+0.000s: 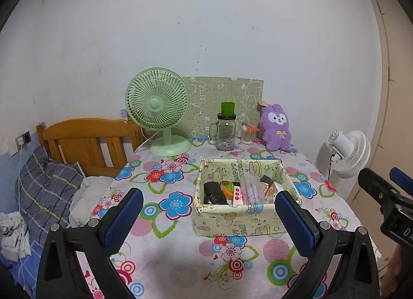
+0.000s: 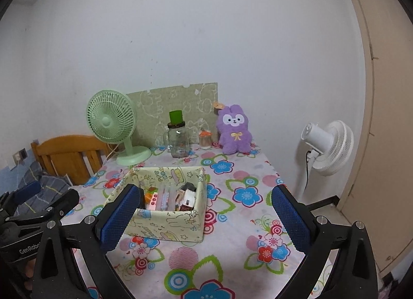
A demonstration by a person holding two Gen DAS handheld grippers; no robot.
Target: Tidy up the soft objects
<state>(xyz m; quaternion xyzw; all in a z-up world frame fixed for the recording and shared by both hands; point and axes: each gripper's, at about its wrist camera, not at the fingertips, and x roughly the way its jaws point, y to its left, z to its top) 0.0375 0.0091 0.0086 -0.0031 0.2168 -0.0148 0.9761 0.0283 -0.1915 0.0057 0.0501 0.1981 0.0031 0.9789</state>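
Note:
A purple plush rabbit (image 1: 276,128) (image 2: 234,130) sits upright at the back right of the flowered table, against the wall. A cream fabric box (image 1: 242,223) (image 2: 167,223) with cartoon prints stands mid-table, holding several small items. My left gripper (image 1: 209,219) hovers open above the table's near edge, its blue pads either side of the box's front. My right gripper (image 2: 206,219) is open too, nothing between its pads; the box lies by its left pad. Each gripper shows at the edge of the other's view.
A green desk fan (image 1: 158,110) (image 2: 112,119), a glass jar with a green lid (image 1: 226,130) (image 2: 178,139) and a cotton swab pot (image 1: 249,135) stand at the back. A white floor fan (image 2: 327,148) is right of the table, a wooden bed frame (image 1: 87,141) left.

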